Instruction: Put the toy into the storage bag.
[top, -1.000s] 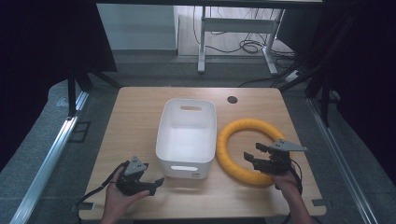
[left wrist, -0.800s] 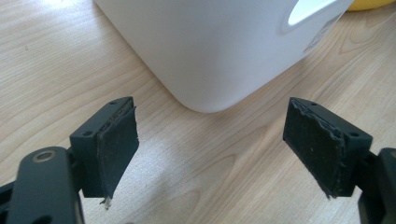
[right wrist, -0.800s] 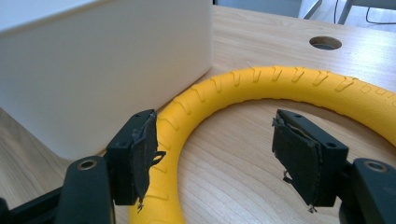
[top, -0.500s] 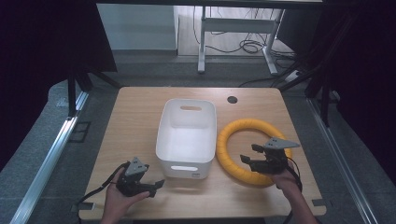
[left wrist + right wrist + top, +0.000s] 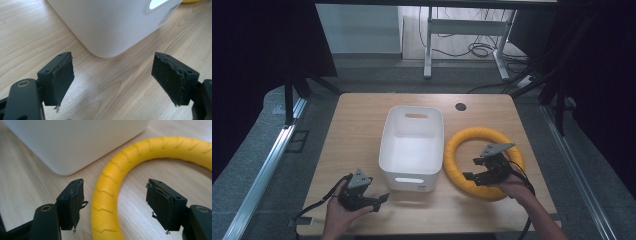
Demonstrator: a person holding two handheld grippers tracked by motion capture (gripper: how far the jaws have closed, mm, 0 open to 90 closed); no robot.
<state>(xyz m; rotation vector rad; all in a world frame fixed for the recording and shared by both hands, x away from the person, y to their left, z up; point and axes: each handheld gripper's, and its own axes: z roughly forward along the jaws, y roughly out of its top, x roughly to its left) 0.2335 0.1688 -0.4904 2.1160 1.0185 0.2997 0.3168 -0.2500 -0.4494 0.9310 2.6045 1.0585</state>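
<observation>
A yellow ribbed ring (image 5: 452, 159) lies flat on the wooden table (image 5: 357, 125), right of a white plastic bin (image 5: 412, 172). My right gripper (image 5: 470, 169) is low over the ring's near-left arc, open. In the right gripper view the ring (image 5: 107, 202) runs up between the two pads, touching neither, so the right gripper (image 5: 115, 197) straddles it. My left gripper (image 5: 379, 201) rests open near the table's front edge, just left of the bin's near corner. In the left gripper view the left gripper (image 5: 117, 75) faces that rounded bin corner (image 5: 107, 27) with nothing between its jaws.
The bin looks empty inside and has handle slots at its near and far ends. A dark round hole (image 5: 460, 106) sits in the table's far right part. Metal rails and a desk frame (image 5: 462, 30) with cables stand beyond the table.
My right gripper has crept left and down along the ring's near-left arc, still open. The left gripper has stayed where it was.
</observation>
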